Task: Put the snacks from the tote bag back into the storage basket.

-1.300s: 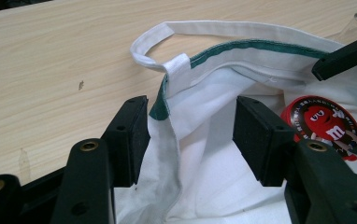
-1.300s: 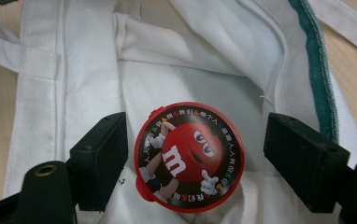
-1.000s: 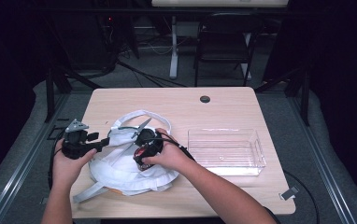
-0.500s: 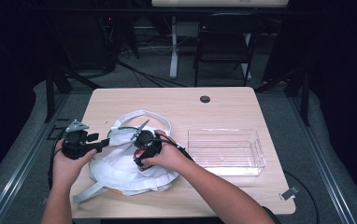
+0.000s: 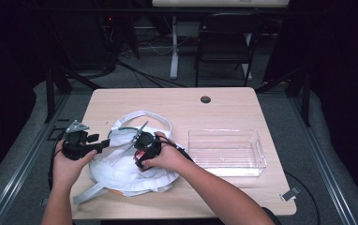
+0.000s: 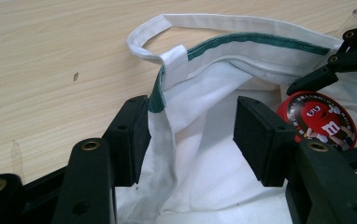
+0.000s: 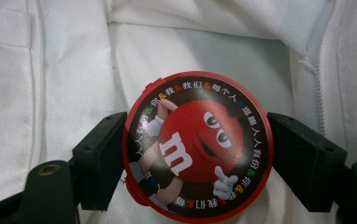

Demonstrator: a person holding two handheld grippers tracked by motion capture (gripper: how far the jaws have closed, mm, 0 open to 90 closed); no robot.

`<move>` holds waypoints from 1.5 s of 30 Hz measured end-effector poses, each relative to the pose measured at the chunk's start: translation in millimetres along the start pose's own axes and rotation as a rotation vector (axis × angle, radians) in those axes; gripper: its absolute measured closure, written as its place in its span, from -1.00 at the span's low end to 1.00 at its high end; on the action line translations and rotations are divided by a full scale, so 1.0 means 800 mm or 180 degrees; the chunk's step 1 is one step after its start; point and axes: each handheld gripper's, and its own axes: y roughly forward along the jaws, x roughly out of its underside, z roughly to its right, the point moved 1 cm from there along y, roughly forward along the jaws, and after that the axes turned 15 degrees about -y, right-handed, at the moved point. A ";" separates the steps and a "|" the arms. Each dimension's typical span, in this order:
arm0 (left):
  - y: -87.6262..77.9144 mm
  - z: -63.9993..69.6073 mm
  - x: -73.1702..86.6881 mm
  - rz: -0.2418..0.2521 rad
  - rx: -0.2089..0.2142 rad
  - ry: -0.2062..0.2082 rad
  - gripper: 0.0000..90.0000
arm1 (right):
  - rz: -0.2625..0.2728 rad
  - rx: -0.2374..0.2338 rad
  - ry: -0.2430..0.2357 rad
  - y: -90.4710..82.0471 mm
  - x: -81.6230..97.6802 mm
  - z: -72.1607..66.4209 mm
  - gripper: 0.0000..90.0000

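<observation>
A white cloth bag (image 5: pixel 121 174) with a green-trimmed rim (image 6: pixel 260 39) and white handles lies on the left half of the wooden table (image 5: pixel 177 105). My right gripper (image 7: pixel 197 149) is shut on a round red tin (image 7: pixel 197 144) printed with a red candy character, held just above the white cloth at the bag's mouth. The same tin (image 6: pixel 317 119) appears in the left gripper view, with the right gripper (image 6: pixel 335 60) over it. My left gripper (image 6: pixel 190 126) is open at the bag's left rim. The green-edged cloth hangs against its left jaw's inner face.
A clear plastic box (image 5: pixel 224 132) stands on the table to the right of the bag. A dark cable hole (image 5: pixel 205 99) sits near the table's far edge. A chair (image 5: pixel 221 42) and desk legs stand beyond the table.
</observation>
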 end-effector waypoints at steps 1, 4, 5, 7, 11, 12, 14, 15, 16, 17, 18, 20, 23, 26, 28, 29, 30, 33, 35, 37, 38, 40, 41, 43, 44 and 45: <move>0.000 0.000 0.000 0.0003 0.0001 -0.0004 0.01 | -0.0006 -0.0003 -0.0003 0.000 0.000 0.000 -0.48; -0.001 -0.001 0.000 -0.0011 -0.0001 0.0000 0.01 | -0.0024 -0.0011 -0.0012 0.001 0.001 0.000 -0.46; -0.001 -0.001 0.000 -0.0009 -0.0002 0.0002 0.01 | -0.0027 -0.0020 -0.0014 0.002 0.001 0.000 -0.45; -0.001 -0.001 0.000 -0.0024 -0.0005 0.0006 0.01 | -0.0036 -0.0030 -0.0015 0.002 0.002 0.000 -0.45; 0.000 -0.001 0.000 -0.0013 -0.0012 0.0008 0.01 | -0.0052 -0.0031 -0.0018 0.004 0.003 0.000 -0.45; 0.000 -0.001 0.000 -0.0020 -0.0011 0.0005 0.01 | -0.0067 -0.0039 -0.0036 0.003 0.003 0.000 -0.46; 0.000 -0.001 0.001 -0.0024 -0.0008 -0.0008 0.01 | -0.0074 -0.0040 -0.0039 0.005 0.004 0.000 -0.46; 0.000 -0.001 0.001 -0.0024 -0.0007 -0.0008 0.01 | -0.0083 -0.0042 -0.0040 0.005 0.004 0.000 -0.45; 0.000 -0.001 0.001 -0.0028 -0.0006 -0.0007 0.01 | -0.0100 -0.0045 -0.0050 0.006 0.004 0.000 -0.45; 0.000 -0.001 0.001 -0.0032 -0.0008 -0.0003 0.01 | -0.0105 -0.0048 -0.0049 0.006 0.004 0.000 -0.46; 0.000 -0.001 0.001 -0.0031 -0.0009 -0.0003 0.01 | -0.0111 -0.0051 -0.0055 0.006 0.004 0.000 -0.46; 0.000 -0.001 0.001 -0.0031 -0.0006 -0.0003 0.01 | -0.0119 -0.0052 -0.0057 0.007 0.004 0.000 -0.45; 0.000 -0.002 0.001 -0.0016 -0.0006 -0.0014 0.01 | -0.0125 -0.0038 -0.0078 0.008 0.004 -0.001 -0.45; 0.000 -0.002 0.001 -0.0016 -0.0007 -0.0015 0.01 | -0.0123 -0.0034 -0.0087 0.008 0.004 -0.001 -0.45; 0.000 -0.002 0.001 -0.0028 -0.0005 -0.0011 0.01 | -0.0130 -0.0029 -0.0094 0.008 0.004 -0.001 -0.45; 0.000 -0.002 0.001 -0.0027 -0.0006 -0.0010 0.01 | -0.0132 -0.0025 -0.0095 0.008 0.004 -0.001 -0.45; 0.000 -0.002 0.001 -0.0026 -0.0004 -0.0016 0.01 | -0.0132 -0.0027 -0.0095 0.008 0.004 -0.001 -0.45; -0.001 -0.002 0.001 -0.0016 -0.0009 -0.0014 0.01 | -0.0162 -0.0016 -0.0097 0.007 0.003 -0.001 -0.44; -0.001 -0.003 0.001 -0.0010 -0.0007 -0.0018 0.01 | -0.0161 -0.0013 -0.0094 0.007 0.003 -0.002 -0.44; -0.001 -0.003 0.001 -0.0007 -0.0009 -0.0011 0.01 | -0.0157 -0.0014 -0.0087 0.007 0.003 -0.002 -0.44; -0.001 -0.003 0.001 -0.0006 -0.0008 -0.0022 0.01 | -0.0154 -0.0010 -0.0088 0.007 0.003 -0.002 -0.44; -0.001 -0.003 0.001 0.0001 -0.0008 -0.0007 0.01 | -0.0157 -0.0002 -0.0086 0.006 0.003 -0.003 -0.44; -0.001 -0.003 0.001 -0.0003 -0.0011 -0.0010 0.01 | -0.0159 0.0003 -0.0089 0.006 0.003 -0.003 -0.44; -0.001 -0.004 0.001 -0.0013 -0.0013 -0.0010 0.01 | -0.0154 0.0021 -0.0101 0.006 0.003 -0.004 -0.44; -0.001 -0.004 0.001 -0.0008 -0.0015 -0.0022 0.01 | -0.0138 0.0031 -0.0110 0.007 0.003 -0.004 -0.44; -0.001 -0.004 0.000 -0.0025 -0.0013 -0.0010 0.01 | -0.0140 0.0034 -0.0113 0.006 0.002 -0.004 -0.44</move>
